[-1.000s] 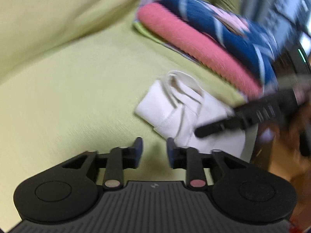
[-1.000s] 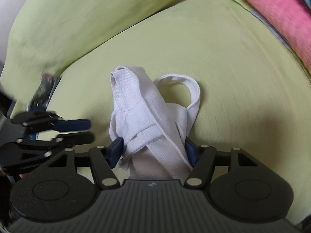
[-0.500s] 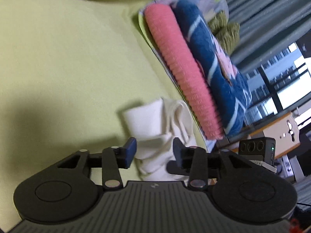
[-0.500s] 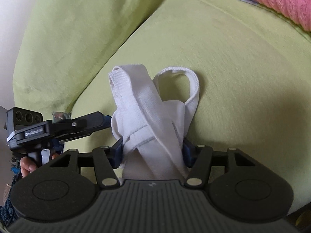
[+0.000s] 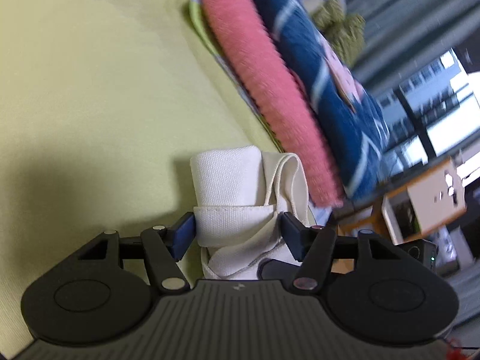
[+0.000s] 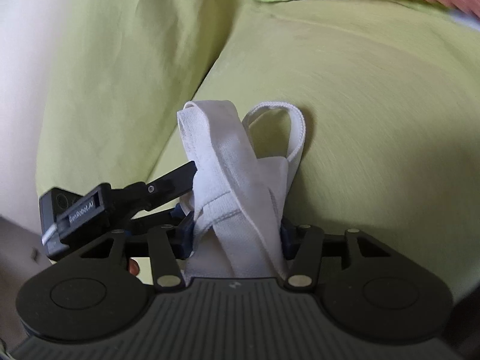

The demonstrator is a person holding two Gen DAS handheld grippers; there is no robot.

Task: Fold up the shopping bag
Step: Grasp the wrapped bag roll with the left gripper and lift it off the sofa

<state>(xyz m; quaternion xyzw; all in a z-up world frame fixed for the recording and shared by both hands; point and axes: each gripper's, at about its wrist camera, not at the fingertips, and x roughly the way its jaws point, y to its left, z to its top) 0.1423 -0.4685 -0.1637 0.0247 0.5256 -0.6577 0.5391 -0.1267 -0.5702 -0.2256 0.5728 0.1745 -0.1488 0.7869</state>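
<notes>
The white cloth shopping bag (image 5: 228, 180) lies rolled into a small bundle on the green sofa seat (image 5: 90, 105), with its handles (image 6: 288, 132) looped out on top. In the left wrist view my left gripper (image 5: 237, 231) straddles one end of the bundle. Its jaws are opening and the fabric sits between the blue pads (image 5: 183, 234) without being squeezed. From the opposite side my right gripper (image 6: 237, 234) is closing on the bag (image 6: 222, 162), with cloth filling the gap between its pads. The left gripper (image 6: 187, 189) shows in the right wrist view, reaching in from the left.
Folded pink (image 5: 270, 90) and blue (image 5: 324, 75) blankets are stacked on the seat just right of the bag. A green back cushion (image 6: 120, 75) rises behind. Beyond the sofa edge stand a cardboard box (image 5: 426, 198) and a window. A person's fingertip (image 6: 133, 268) shows under the left gripper.
My left gripper has come in from the open seat to the bag and widened its jaws around the bundle. The right gripper has rolled and narrowed its jaws on the cloth.
</notes>
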